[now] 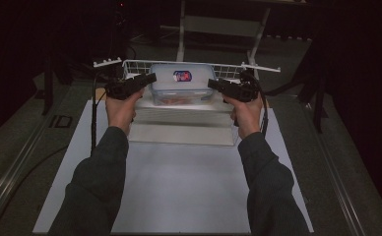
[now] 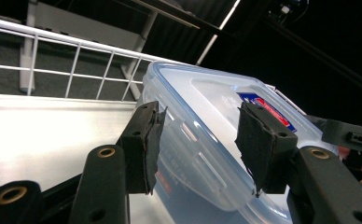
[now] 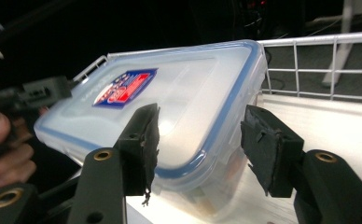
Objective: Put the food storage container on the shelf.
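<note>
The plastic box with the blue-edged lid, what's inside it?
Through the clear wall of the plastic box something reddish-orange lies at the bottom, too blurred to name. The frosted lid with its red and blue sticker covers the rest from above.

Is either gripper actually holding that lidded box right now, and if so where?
Cannot be told. Each gripper, left and right, straddles one end of the plastic box, but a pad pressing on it can't be made out.

Red-and-blue label (image 3: 125, 87) on the lid (image 3: 184, 88) of the clear box; its print too small and blurred to read. Same label seen from above (image 1: 182, 76) and edge-on (image 2: 265, 108); likewise unreadable. No other legible text.
</note>
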`<act>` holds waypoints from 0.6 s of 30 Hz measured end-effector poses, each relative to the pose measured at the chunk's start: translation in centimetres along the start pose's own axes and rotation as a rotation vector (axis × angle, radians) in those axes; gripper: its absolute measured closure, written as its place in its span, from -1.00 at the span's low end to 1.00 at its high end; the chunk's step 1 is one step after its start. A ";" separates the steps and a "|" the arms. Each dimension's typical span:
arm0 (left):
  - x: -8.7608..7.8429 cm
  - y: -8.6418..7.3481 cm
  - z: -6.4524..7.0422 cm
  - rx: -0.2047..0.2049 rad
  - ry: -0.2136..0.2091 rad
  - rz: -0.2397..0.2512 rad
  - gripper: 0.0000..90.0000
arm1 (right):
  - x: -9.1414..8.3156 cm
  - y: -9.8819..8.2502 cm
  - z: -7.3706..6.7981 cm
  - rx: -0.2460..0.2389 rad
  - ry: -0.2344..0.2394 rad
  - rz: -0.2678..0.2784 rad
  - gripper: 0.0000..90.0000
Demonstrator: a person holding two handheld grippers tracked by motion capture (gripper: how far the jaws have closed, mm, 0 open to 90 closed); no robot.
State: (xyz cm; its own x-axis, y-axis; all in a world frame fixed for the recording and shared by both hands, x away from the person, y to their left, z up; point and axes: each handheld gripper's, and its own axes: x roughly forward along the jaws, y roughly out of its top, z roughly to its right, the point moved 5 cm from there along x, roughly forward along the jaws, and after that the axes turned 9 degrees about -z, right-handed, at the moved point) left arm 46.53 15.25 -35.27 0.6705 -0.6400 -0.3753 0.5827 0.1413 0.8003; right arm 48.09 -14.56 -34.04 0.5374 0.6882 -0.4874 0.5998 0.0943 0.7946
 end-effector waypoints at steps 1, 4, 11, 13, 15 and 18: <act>-0.3 0.0 0.1 0.014 0.000 0.003 0.11 | -0.2 0.0 -0.1 -0.013 -0.009 -0.004 0.05; -1.2 0.0 0.6 0.063 0.010 -0.004 0.16 | -0.8 -0.1 -0.7 -0.067 -0.035 -0.016 0.06; -2.8 -1.4 2.7 0.239 0.012 -0.066 0.50 | -2.2 -0.3 -2.0 -0.139 -0.036 -0.015 0.06; -2.8 -1.7 3.0 0.253 -0.003 -0.076 0.61 | -2.8 -0.5 -2.7 -0.160 -0.023 -0.009 0.06; -3.0 -2.5 3.4 0.298 -0.016 -0.091 0.71 | -3.3 -0.7 -3.1 -0.167 -0.011 -0.001 0.06; -2.5 -3.5 3.5 0.347 -0.013 -0.133 0.93 | -4.1 -1.2 -3.8 -0.189 0.008 0.009 0.06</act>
State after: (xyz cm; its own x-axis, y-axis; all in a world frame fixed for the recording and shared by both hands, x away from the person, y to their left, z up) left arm 41.19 13.69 -35.44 0.5925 -0.6452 -0.4824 0.4728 -0.2064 0.8566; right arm 42.91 -14.75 -31.60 0.5373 0.6950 -0.4778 0.4728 0.2209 0.8530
